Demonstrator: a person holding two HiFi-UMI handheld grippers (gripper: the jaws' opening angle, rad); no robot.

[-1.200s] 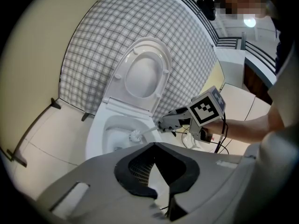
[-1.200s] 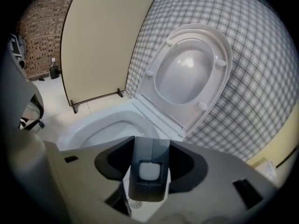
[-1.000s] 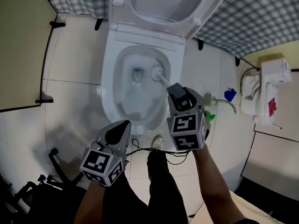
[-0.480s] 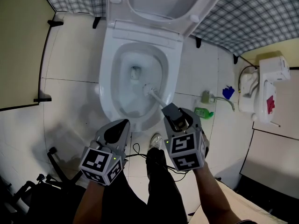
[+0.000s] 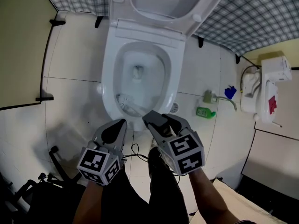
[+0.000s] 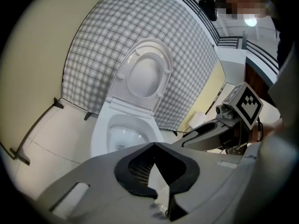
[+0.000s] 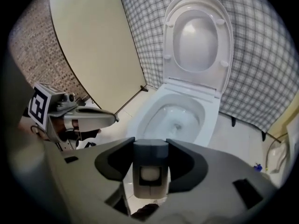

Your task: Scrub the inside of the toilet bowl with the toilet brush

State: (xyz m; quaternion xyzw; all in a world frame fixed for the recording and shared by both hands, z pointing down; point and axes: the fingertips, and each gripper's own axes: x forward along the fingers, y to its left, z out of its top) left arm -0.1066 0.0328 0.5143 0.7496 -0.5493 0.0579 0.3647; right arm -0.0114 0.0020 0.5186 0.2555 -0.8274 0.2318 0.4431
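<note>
The white toilet bowl (image 5: pixel 108 64) stands open with its lid raised; it also shows in the left gripper view (image 6: pixel 100 134) and the right gripper view (image 7: pixel 210 125). The brush head (image 5: pixel 124 100) lies low against the bowl's near left inner wall. Its pale handle (image 5: pixel 138 110) runs back to my right gripper (image 5: pixel 152 118), which is shut on the handle's grey end block (image 7: pixel 150 171). My left gripper (image 5: pixel 120 123) hangs in front of the bowl's near rim, shut and holding nothing (image 6: pixel 156 146).
A green bottle (image 5: pixel 204 112), a blue object (image 5: pixel 229 93) and a white unit (image 5: pixel 271 92) sit on the tiled floor to the right. A floor drain (image 5: pixel 174 108) lies beside the bowl. Black cables (image 5: pixel 135 150) trail by my leg (image 5: pixel 161 185). A black frame (image 5: pixel 51 171) is lower left.
My right gripper has swung left and toward me, rolling as it went. The brush head swept from the bowl's far right side round to its near left wall. The left gripper stayed put.
</note>
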